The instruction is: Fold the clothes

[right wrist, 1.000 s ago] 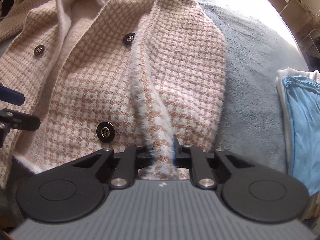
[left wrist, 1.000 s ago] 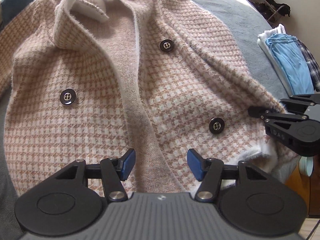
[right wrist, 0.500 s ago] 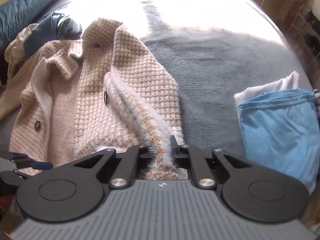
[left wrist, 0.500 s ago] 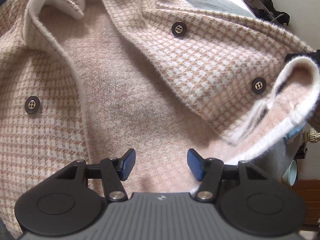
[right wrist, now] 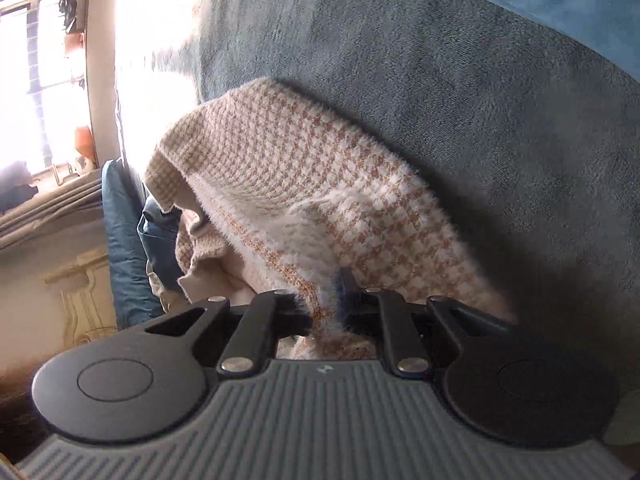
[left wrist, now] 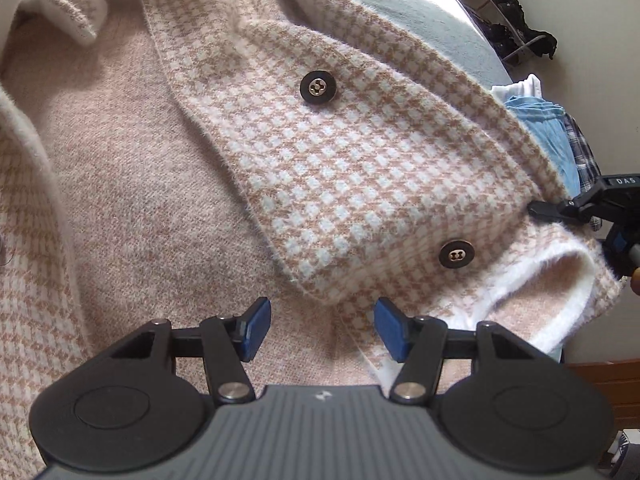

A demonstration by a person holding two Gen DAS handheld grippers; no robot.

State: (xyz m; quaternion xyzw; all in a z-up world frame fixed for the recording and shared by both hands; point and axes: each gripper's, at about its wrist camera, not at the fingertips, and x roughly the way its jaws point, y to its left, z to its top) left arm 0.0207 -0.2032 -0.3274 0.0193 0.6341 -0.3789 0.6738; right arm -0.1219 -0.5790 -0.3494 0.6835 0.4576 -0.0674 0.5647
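Note:
A fuzzy pink-and-white houndstooth jacket (left wrist: 360, 168) with dark buttons (left wrist: 318, 86) lies open on a grey blanket. My left gripper (left wrist: 320, 328) hovers open just above the plain pink lining, and nothing sits between its blue pads (left wrist: 390, 334). My right gripper (right wrist: 326, 304) pinches the jacket's (right wrist: 320, 184) fuzzy white-edged hem and holds it lifted off the blanket; its jaws are opening slightly with the fabric still between them. In the left wrist view the right gripper (left wrist: 548, 210) shows at the far right edge, beside the lower button (left wrist: 456, 255).
The grey blanket (right wrist: 480, 100) spreads beyond the jacket. A pile of folded blue and plaid clothes (left wrist: 556, 140) sits to the right. A shoe rack (left wrist: 508, 32) stands by the wall. Dark blue cloth (right wrist: 124, 240) and a bright window (right wrist: 40, 80) fill the left of the right wrist view.
My right gripper swung aside and rolled with the hem, so its view tipped sideways. The jacket's front panel pulled open, baring the lining. My left gripper moved lower and closer, still open.

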